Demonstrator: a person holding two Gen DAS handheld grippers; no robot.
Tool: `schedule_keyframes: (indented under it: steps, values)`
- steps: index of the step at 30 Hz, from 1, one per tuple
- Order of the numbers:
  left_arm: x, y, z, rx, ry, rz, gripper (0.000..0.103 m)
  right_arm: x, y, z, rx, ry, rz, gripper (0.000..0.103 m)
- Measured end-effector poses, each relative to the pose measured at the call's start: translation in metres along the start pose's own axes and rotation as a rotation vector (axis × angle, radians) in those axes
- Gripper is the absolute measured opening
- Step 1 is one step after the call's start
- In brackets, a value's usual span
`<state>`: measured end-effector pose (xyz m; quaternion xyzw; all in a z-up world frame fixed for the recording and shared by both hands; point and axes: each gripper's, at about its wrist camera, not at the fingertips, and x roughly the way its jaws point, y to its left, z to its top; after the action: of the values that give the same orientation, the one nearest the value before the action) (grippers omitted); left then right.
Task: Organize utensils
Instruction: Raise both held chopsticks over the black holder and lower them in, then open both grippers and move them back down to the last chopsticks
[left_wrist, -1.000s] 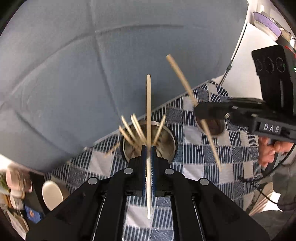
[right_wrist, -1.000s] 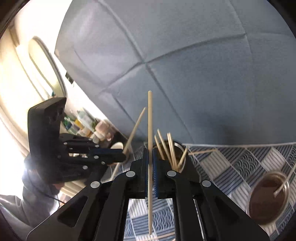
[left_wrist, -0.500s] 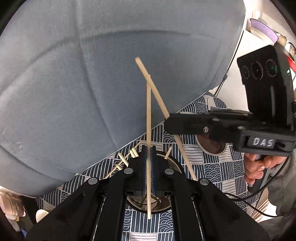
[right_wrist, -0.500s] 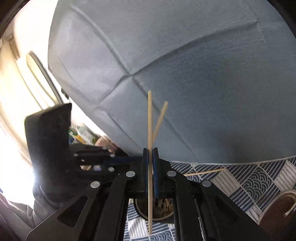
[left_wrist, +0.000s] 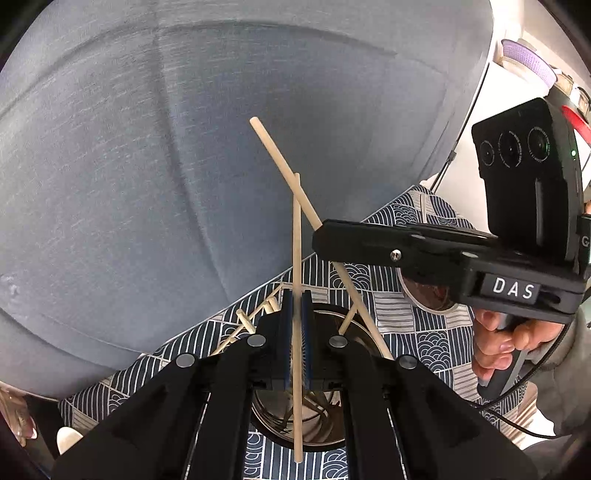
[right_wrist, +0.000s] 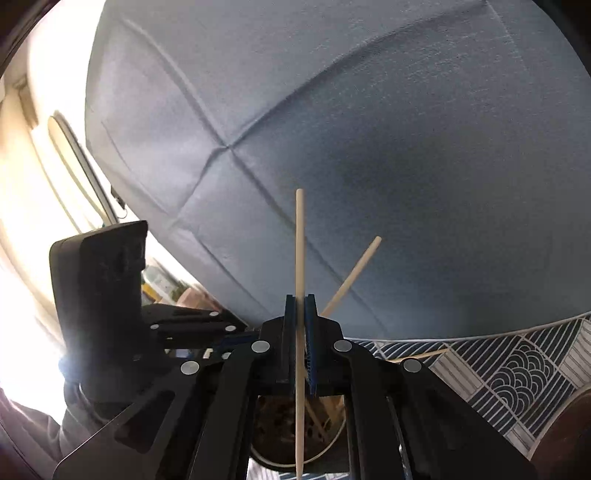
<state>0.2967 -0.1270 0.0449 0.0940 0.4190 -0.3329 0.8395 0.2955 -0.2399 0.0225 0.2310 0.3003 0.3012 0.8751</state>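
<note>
L gripper & R gripper each pinch one pale wooden chopstick, both closed tight, directly over round perforated steel holder on blue patterned cloth. Lower tips inside rim w/o crossing, then release.

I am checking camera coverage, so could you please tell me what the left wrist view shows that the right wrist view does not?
Only the left wrist view shows loose chopsticks leaning out over the metal holder's far rim and the person's hand.

Only the right wrist view shows a bright window.

Both show the two tools, left tool and right tool, each shut on a chopstick above the holder, and the patterned cloth.
</note>
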Motion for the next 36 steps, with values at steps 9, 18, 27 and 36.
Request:
schedule_keyframes:
  steps: [9, 18, 27, 36]
  values:
    - [-0.023, 0.01, 0.011, -0.094, -0.143, -0.034, 0.005, -0.009, 0.008, 0.008, 0.004, -0.097, 0.041, 0.005]
    - [-0.011, 0.013, -0.024, -0.194, -0.272, -0.046, 0.005, -0.008, 0.007, -0.03, -0.026, -0.091, -0.037, 0.005]
    - [-0.016, 0.013, -0.042, -0.168, -0.229, -0.005, 0.007, -0.025, 0.007, -0.053, 0.0, -0.026, -0.082, 0.009]
    - [-0.039, -0.008, -0.045, -0.108, -0.218, 0.057, 0.035, -0.048, 0.025, -0.054, -0.002, -0.035, -0.158, 0.036]
